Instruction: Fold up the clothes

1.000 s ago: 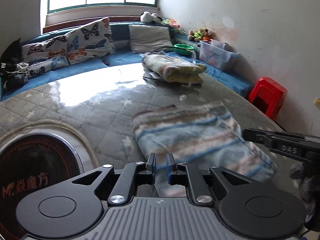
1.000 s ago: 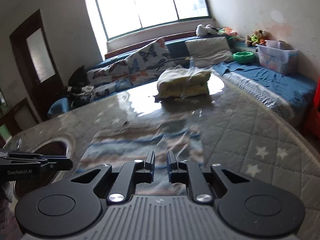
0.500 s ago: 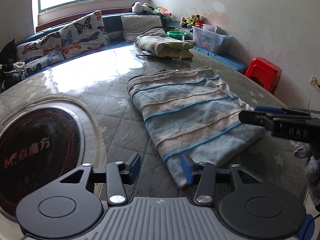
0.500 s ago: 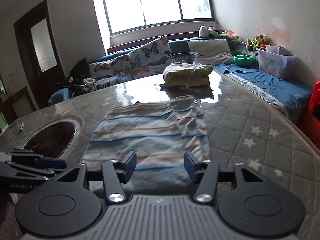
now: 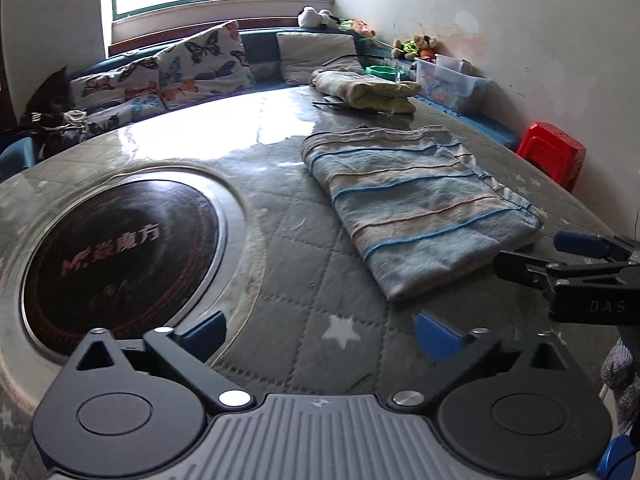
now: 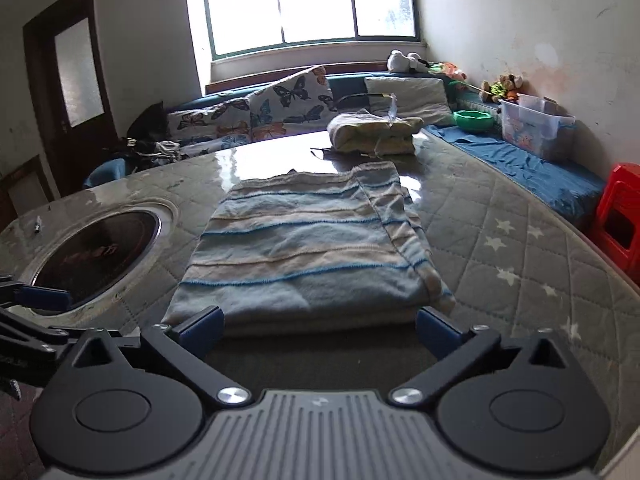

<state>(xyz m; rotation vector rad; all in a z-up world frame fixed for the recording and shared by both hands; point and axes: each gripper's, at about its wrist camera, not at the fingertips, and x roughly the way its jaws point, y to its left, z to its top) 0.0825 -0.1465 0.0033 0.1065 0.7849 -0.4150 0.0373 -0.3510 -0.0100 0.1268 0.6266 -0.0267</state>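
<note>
Currently, both the left tongs (image 5: 318, 330) and the right tongs (image 6: 318, 325) are spread wide and hold nothing. The folded striped cloth (image 6: 308, 248) lies flat on the counter (image 6: 520, 248), just beyond the right tongs. Judged step: release after a fold; next, regrip an edge for another fold.

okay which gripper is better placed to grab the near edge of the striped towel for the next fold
Right, probably. The right gripper is open and squarely faces the striped towel's near edge. The left gripper, also open, faces bare table, with the towel off to its right.
</note>
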